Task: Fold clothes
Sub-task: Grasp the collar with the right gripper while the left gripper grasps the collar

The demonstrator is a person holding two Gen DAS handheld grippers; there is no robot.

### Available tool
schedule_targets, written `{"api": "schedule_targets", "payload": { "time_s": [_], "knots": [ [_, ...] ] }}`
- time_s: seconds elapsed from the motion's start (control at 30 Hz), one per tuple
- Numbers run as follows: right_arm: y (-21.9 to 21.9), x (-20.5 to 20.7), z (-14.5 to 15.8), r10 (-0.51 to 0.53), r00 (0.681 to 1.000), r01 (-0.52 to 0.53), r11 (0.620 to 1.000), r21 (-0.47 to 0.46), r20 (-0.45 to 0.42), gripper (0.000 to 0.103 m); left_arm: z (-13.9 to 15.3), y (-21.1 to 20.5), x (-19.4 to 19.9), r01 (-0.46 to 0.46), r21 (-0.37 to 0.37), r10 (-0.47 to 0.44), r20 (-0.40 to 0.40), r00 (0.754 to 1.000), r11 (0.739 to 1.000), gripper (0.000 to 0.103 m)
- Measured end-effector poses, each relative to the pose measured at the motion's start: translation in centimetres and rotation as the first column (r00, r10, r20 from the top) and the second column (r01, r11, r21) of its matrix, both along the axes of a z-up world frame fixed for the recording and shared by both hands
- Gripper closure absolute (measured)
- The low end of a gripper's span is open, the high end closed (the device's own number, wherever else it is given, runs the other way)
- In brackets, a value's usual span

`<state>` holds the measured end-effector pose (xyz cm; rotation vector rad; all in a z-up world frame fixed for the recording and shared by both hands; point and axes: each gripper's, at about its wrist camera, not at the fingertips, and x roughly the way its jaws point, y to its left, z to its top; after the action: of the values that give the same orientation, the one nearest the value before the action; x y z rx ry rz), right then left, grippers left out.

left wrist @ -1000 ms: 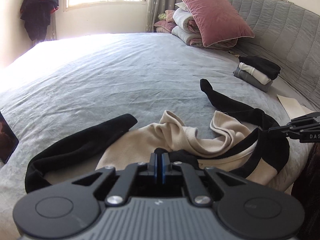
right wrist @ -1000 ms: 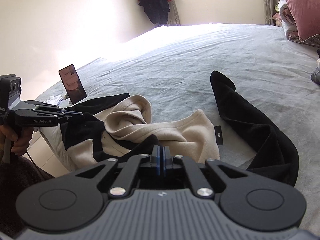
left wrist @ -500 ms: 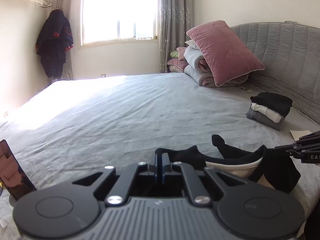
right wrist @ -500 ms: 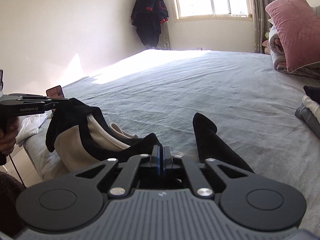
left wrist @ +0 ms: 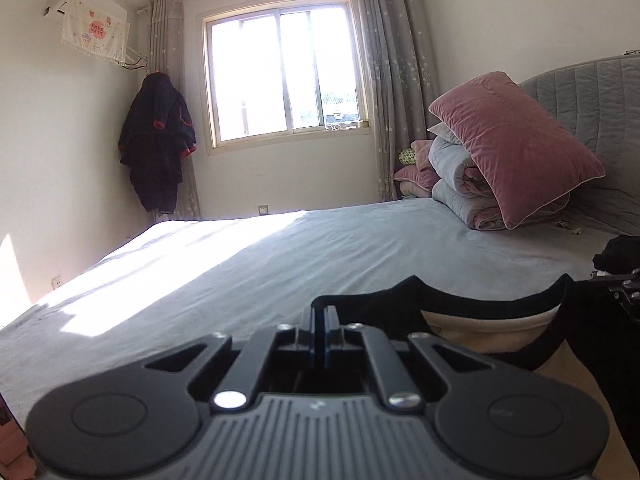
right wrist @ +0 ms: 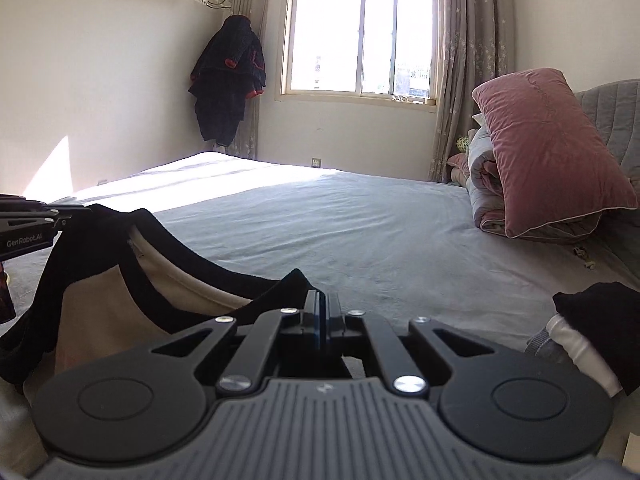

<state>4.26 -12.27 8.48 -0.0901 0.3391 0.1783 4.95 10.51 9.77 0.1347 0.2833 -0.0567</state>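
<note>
Now the bed (left wrist: pixel 360 248) lies far more level in both views than a second ago, with the window (left wrist: pixel 282 70) and pink pillow (left wrist: pixel 516 148) fully in sight. The beige and black sweater (right wrist: pixel 120 292), earlier crumpled on the bed, hangs stretched in the air between the two hands. The left gripper (left wrist: pixel 320 310) and right gripper (right wrist: pixel 322 296) point slightly downward, each with its fingers clenched on the sweater's black edge.

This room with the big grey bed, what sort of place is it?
A home bedroom, most likely. A wide bed with a padded grey headboard fills it, a pink pillow sits on folded quilts, and a dark coat hangs beside the curtained window.
</note>
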Motion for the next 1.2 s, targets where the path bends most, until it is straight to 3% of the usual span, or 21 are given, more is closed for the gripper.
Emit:
{"api": "schedule_targets", "payload": {
  "time_s": [0.27, 0.63, 0.93, 1.07, 1.2],
  "knots": [
    [0.5, 8.6, -1.6, -0.080, 0.995, 0.086, 0.991, -0.101, 0.060, 0.101, -2.0, -1.0, 8.7, -0.082, -0.015, 0.082, 0.014, 0.997, 0.997, 0.099],
    [2.6, 18.4, -6.4, -0.122, 0.991, 0.130, 0.966, -0.223, 0.049, 0.101, -7.2, -1.0, 17.6, -0.178, -0.004, 0.177, -0.044, 0.983, 0.984, 0.099],
    [4.0, 22.3, -11.3, -0.134, 0.990, 0.115, 0.950, -0.291, -0.046, 0.101, -12.4, -1.4, 21.3, -0.190, 0.056, 0.196, -0.144, 0.970, 0.980, 0.098],
    [4.0, 23.5, -12.7, -0.137, 0.982, 0.093, 0.949, -0.301, -0.129, 0.101, -14.0, -0.9, 22.1, -0.196, 0.046, 0.201, -0.231, 0.952, 0.980, 0.098],
    [3.5, 24.1, -12.6, -0.117, 0.973, 0.061, 0.961, -0.269, -0.198, 0.097, -13.7, -0.1, 22.5, -0.198, -0.023, 0.183, -0.290, 0.939, 0.980, 0.093]
  ]
}}
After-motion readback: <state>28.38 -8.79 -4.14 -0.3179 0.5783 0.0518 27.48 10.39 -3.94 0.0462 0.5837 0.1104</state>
